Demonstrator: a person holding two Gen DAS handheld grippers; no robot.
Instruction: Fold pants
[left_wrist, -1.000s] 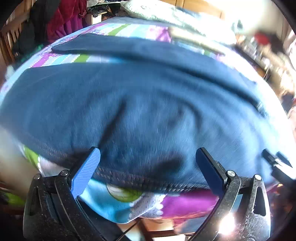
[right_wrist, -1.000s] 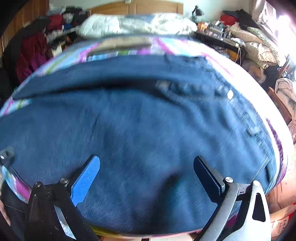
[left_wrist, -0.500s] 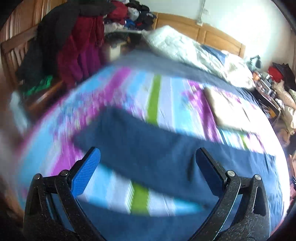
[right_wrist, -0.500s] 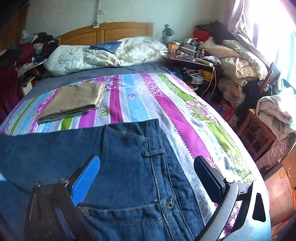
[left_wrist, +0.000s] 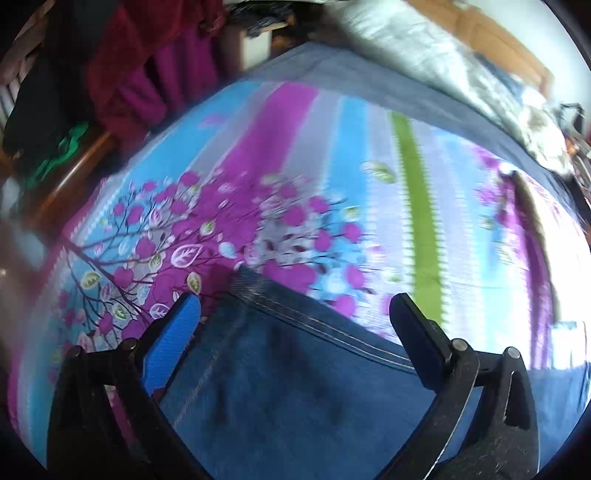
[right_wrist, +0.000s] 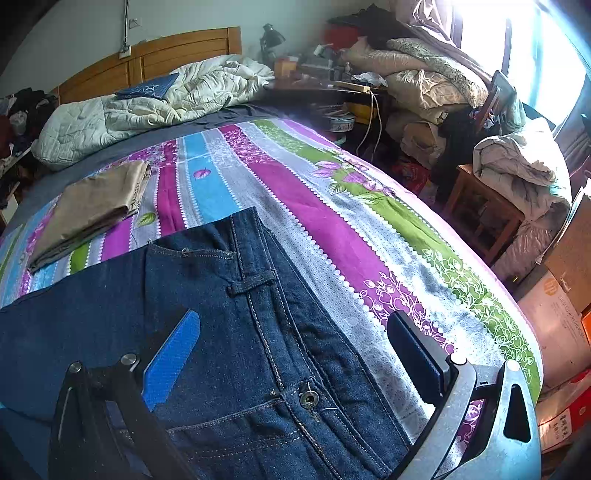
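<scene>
Tongs, left (left_wrist: 295, 314) and right (right_wrist: 293, 332), gape wide and empty above the jeans (right_wrist: 221, 314).

Folded tan cloth (right_wrist: 88, 206), white duvet (right_wrist: 147, 107)

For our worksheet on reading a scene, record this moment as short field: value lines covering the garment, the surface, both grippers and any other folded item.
garment: dark blue jeans, spread flat, waistband button visible
surface: striped floral bedspread
left gripper: open, over a stitched edge of the jeans
right gripper: open, over the waistband
other item: folded tan pants, beyond the jeans, apart from them
</scene>
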